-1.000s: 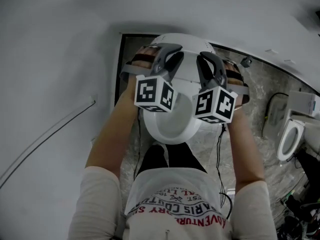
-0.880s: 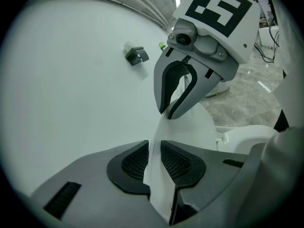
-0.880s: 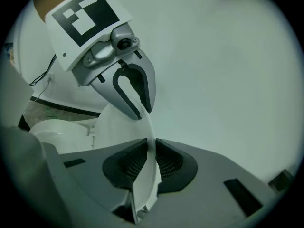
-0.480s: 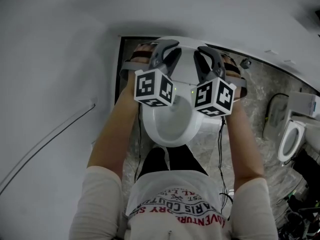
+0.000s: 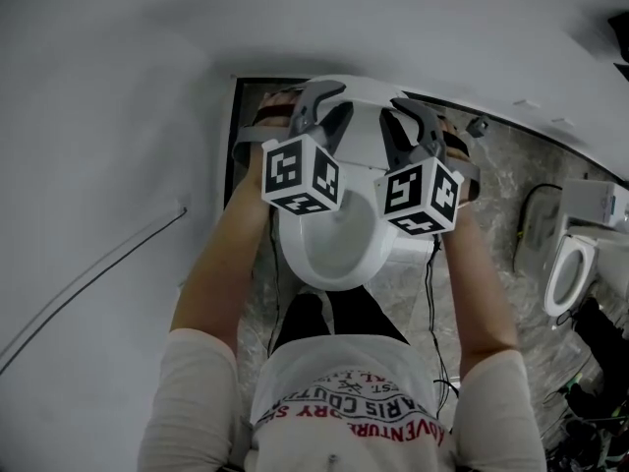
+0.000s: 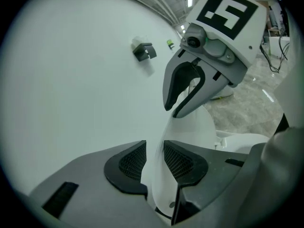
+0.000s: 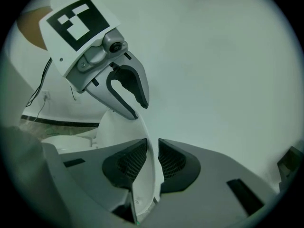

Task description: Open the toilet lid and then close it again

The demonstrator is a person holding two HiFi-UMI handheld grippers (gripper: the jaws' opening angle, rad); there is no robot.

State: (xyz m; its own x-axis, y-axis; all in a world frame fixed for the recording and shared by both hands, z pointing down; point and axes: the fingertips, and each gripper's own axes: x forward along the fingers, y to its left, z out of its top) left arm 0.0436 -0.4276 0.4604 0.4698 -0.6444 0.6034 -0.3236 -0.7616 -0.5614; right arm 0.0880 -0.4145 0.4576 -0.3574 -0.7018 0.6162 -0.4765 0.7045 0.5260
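Observation:
The white toilet lid (image 5: 360, 131) stands raised, almost upright against the wall, above the open bowl (image 5: 329, 256). Both grippers hold onto its top edge from either side. In the left gripper view the lid (image 6: 159, 186) runs between the pads of my left gripper (image 6: 154, 158); its jaws are opening and a gap shows beside the left pad. In the right gripper view my right gripper (image 7: 152, 158) is shut on the lid's edge (image 7: 145, 189), pads pressing both faces. Each gripper view also shows the other gripper on the same rim: the right gripper (image 6: 172, 111) and the left gripper (image 7: 137, 109).
A white wall (image 5: 118, 116) rises right behind the toilet, with a small dark fixture (image 6: 144, 51) on it. A second toilet (image 5: 568, 275) stands at the right on the marbled floor. Cables (image 5: 432, 293) trail beside the bowl. The person's legs are close in front.
Both grippers and the lid have shifted a little up and back toward the wall, and slightly more of the bowl shows.

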